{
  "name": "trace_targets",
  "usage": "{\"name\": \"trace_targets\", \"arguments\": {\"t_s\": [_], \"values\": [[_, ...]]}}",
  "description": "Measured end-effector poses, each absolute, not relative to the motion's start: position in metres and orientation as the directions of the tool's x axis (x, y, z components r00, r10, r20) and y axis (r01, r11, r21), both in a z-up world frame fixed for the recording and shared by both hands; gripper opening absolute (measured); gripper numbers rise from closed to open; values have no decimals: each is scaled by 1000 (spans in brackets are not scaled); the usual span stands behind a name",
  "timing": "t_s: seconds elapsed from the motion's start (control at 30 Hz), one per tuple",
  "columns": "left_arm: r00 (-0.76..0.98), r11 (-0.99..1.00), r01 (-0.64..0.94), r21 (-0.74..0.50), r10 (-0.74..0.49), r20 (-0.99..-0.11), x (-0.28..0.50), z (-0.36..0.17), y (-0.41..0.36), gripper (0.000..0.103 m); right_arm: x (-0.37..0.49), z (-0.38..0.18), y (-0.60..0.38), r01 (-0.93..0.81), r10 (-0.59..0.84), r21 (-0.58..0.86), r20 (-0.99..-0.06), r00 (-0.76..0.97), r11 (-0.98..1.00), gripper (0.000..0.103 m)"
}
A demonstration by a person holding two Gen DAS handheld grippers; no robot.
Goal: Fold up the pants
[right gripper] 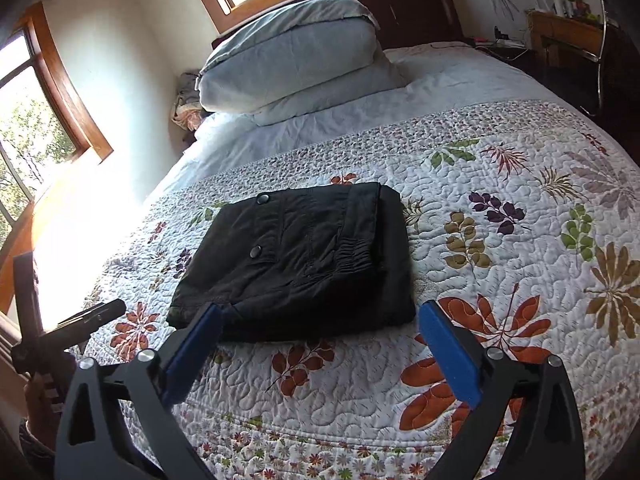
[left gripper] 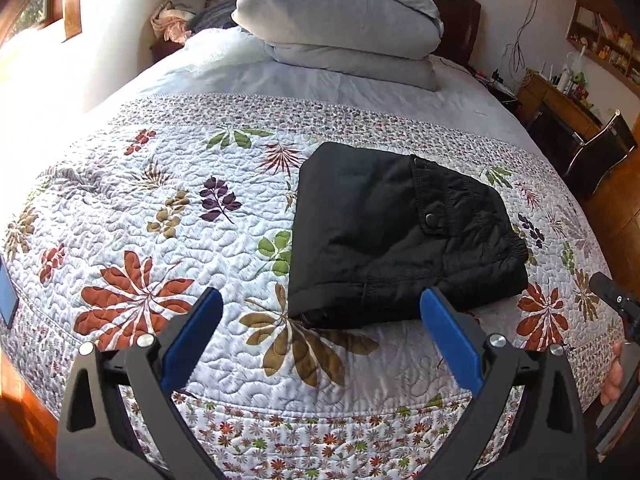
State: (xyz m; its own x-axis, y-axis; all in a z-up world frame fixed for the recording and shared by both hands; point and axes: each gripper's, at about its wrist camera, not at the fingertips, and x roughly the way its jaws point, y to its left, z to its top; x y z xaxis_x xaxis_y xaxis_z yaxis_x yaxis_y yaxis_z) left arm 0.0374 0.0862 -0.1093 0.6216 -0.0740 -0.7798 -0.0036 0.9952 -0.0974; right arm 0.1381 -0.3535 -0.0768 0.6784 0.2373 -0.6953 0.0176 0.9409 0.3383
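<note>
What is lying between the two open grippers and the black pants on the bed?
Nothing visible. Only bare floral quilted bedspread separates the left gripper and the right gripper from the folded black padded pants. Both grippers are open and empty, just short of the near edge.

We see a bed (left gripper: 248, 76) under a pale sheet, its near half covered by a quilted bedspread (left gripper: 160, 208) printed with leaves. On the bedspread lie the folded black pants (left gripper: 396, 232), toward three o'clock in the left wrist view. At twelve o'clock, a folded grey duvet (left gripper: 340, 16) rests on the sheet by the headboard.
</note>
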Motion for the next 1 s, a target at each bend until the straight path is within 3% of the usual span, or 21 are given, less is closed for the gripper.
{"name": "trace_targets", "arguments": {"t_s": [0.27,0.7,1.0], "values": [[695,998,25,55,22,-719,13,-76,72,100,132,-64,-325,33,169,248,-744,646,968,99],[683,999,42,20,-14,-730,-2,-67,72,100,124,-55,-306,100,65,158,-789,611,982,99],[678,998,63,13,-33,-734,-5,-67,67,100,118,-52,-301,112,69,168,-801,595,980,99]]}}
